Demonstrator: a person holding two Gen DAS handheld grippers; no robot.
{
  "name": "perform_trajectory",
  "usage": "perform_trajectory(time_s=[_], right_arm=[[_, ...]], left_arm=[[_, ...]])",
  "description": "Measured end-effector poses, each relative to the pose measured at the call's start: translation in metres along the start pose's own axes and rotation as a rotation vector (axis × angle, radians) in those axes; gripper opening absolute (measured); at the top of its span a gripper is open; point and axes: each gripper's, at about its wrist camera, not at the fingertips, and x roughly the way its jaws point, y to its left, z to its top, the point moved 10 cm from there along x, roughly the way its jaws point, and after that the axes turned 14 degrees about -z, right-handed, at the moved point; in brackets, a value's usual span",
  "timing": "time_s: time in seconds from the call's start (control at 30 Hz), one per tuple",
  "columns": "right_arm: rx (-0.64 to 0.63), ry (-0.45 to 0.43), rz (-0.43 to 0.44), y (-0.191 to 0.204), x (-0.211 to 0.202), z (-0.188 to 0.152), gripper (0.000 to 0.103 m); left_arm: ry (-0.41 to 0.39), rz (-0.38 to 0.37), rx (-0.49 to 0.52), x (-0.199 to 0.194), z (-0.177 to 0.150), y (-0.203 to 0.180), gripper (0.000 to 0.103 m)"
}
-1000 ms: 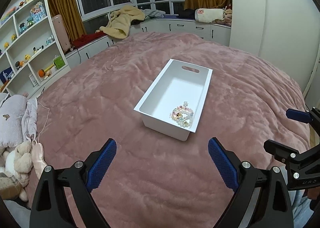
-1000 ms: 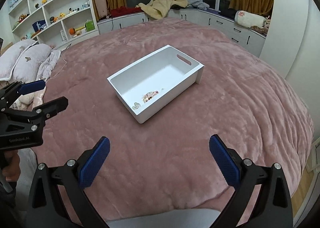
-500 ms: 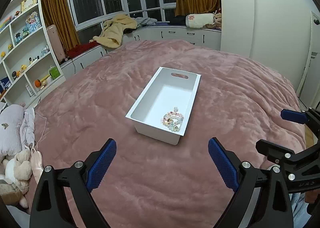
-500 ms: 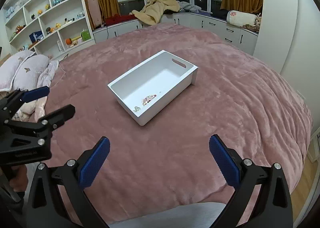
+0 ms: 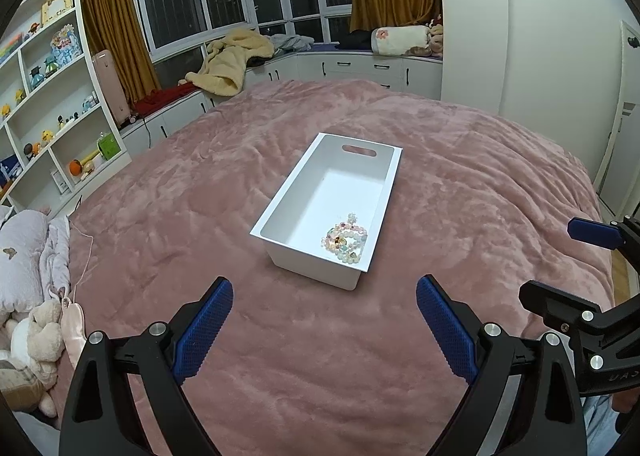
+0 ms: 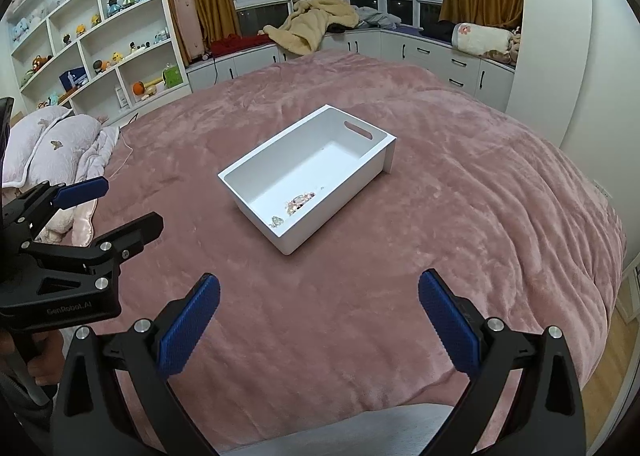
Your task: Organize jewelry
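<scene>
A white rectangular bin [image 5: 288,192] [image 6: 362,190] stands on the pink bed. Pastel bead jewelry [image 5: 345,240] [image 6: 298,202] lies in a heap in its near corner. My left gripper [image 5: 322,314] is open and empty, well short of the bin's near end. It also shows in the right wrist view [image 6: 120,204]. My right gripper [image 6: 318,314] is open and empty, also back from the bin. It shows at the right edge of the left wrist view [image 5: 560,260].
The pink blanket [image 5: 200,184] covers the whole bed. Pillows and plush toys [image 5: 28,296] lie at the left edge. White shelves [image 6: 100,36] with toys stand left. A window bench [image 5: 320,64] with blankets runs behind.
Both grippers have drawn back and lifted a little, so the bin looks smaller and farther. Both stay open. The bin and the jewelry have not moved.
</scene>
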Motion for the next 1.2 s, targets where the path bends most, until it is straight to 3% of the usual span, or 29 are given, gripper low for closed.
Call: perform_trajectory(time_s=[1.2], right_arm=[[0.019,-0.005,-0.013,0.0028,-0.0002,-0.0005,0.098]], left_arm=[[0.005,0.01,0.02,0.0066,-0.0002,0.0081,0.094]])
